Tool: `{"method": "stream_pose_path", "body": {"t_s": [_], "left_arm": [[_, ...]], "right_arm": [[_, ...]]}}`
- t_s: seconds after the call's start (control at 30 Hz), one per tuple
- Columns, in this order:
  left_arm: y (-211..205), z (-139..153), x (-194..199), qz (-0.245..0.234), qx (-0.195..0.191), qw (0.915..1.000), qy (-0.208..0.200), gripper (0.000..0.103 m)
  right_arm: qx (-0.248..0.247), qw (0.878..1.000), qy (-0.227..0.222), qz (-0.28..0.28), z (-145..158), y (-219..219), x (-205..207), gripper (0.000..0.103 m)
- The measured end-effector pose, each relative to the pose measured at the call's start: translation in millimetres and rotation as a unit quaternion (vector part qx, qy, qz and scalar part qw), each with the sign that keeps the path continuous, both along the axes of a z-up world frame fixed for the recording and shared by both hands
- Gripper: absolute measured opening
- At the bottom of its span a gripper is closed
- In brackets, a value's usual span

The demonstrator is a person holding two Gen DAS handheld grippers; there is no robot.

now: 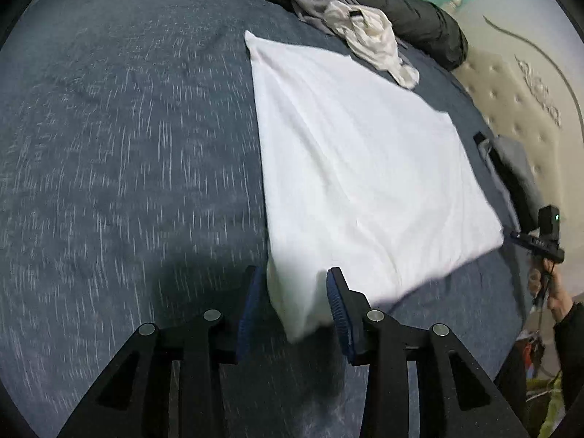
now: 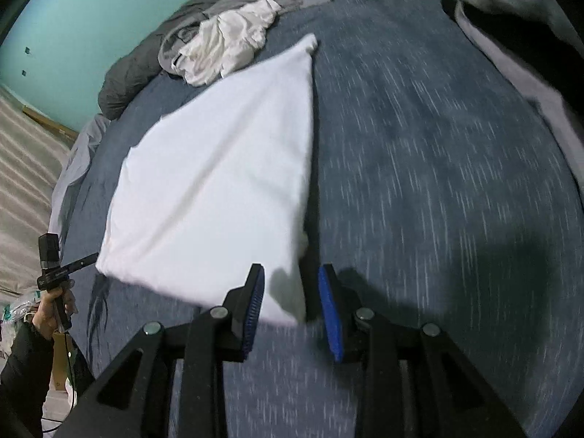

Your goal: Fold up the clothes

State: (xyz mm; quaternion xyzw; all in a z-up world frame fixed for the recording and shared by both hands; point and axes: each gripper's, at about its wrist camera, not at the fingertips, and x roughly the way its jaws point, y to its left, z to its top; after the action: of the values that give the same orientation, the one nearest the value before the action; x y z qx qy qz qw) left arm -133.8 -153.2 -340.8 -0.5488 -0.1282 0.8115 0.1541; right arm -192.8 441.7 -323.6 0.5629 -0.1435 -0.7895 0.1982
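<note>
White cloth (image 1: pixel 357 168) (folded) flat on bed

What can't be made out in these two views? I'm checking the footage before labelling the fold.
- Left wrist view: the white cloth has its near edge smeared by motion blur.
- Right wrist view: the cloth corner between the right hand-held gripper fingers is blurred, so contact is unclear.
- Both views: the crumpled white garment is bunched; its type is unreadable.

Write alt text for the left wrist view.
The left gripper, jaws open, straddles the near corner of a white cloth spread on a dark blue bed cover. Crumpled white and grey clothes lie beyond it.
</note>
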Motion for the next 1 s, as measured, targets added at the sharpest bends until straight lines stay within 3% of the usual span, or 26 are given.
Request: {"method": "stream_pose_path", "body": {"t_s": [0.27, 0.33, 0.43, 0.53, 0.83, 1.0], "left_arm": [[4.2, -10.3, 8.3, -0.004, -0.018, 0.9998, -0.003, 0.039], [4.4, -10.7, 9.5, -0.007, -0.017, 0.9998, 0.001, 0.011], [3.3, -7.9, 11.5, -0.011, -0.019, 0.9997, 0.012, 0.003], [1.3, -2.7, 13.4, -0.012, -0.027, 0.9993, 0.022, 0.002], [-12.3, 22.9, 15.1, -0.013, -0.049, 0.9979, 0.04, 0.002], [-7.3, 8.1, 16.5, -0.021, -0.06, 0.9978, 0.018, 0.002]], "right_arm": [[0.003, 1.0, -0.003, 0.01, -7.3, -15.9, 9.8, 0.031], [0.004, 1.0, -0.003, 0.016, -9.3, -22.7, 10.0, 0.03], [0.008, 1.0, -0.002, 0.02, -10.6, -25.8, 10.9, 0.013], [0.006, 1.0, 0.011, 0.019, -5.6, -25.0, 10.3, 0.006], [0.017, 0.999, 0.04, 0.015, 25.7, -7.2, 12.3, 0.004], [0.016, 0.999, 0.036, 0.012, 21.6, -3.0, 14.1, 0.004]]}}
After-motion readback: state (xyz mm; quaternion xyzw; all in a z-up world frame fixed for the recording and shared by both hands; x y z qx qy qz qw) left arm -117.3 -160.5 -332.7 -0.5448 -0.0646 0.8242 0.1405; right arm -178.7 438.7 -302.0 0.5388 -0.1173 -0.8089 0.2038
